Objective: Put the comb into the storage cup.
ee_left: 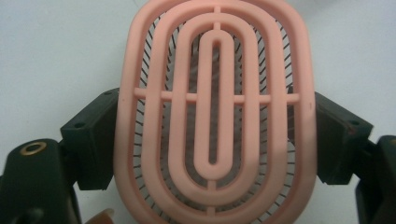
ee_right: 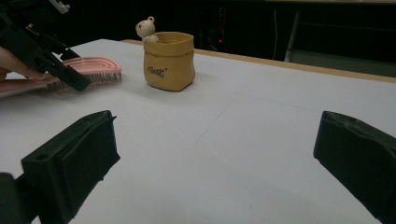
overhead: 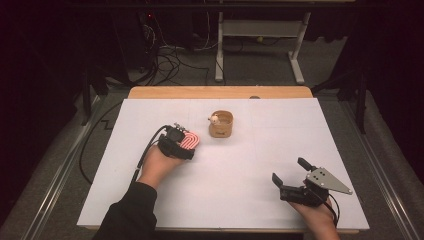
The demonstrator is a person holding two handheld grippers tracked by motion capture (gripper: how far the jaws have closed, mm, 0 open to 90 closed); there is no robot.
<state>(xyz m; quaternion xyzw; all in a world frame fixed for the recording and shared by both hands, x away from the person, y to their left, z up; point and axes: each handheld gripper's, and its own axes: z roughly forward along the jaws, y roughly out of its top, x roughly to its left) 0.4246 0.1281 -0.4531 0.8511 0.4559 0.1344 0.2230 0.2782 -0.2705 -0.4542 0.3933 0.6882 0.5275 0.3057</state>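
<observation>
Pink brush [ee_left: 212, 112] bars crowd the left gripper view, the black jaws pressed against its two long edges: the left tongs [overhead: 186, 142] grip the oval hairbrush across its width, bristles down on the white bench [overhead: 225, 200]. Seen from the high view, the brush's long axis runs away from the person and slightly right, its far end pointing toward the tan pouch-shaped cup [overhead: 221, 124], which stands near but apart, up and to the right of the left hand [overhead: 159, 165]. A small bear figure [ee_right: 146, 29] peeks over the cup's rim. Over at the near right corner of the bench, the right tongs [overhead: 292, 176] gape wide and empty, well apart from both brush and cup, so any carry to the cup likely falls to the left hand.
</observation>
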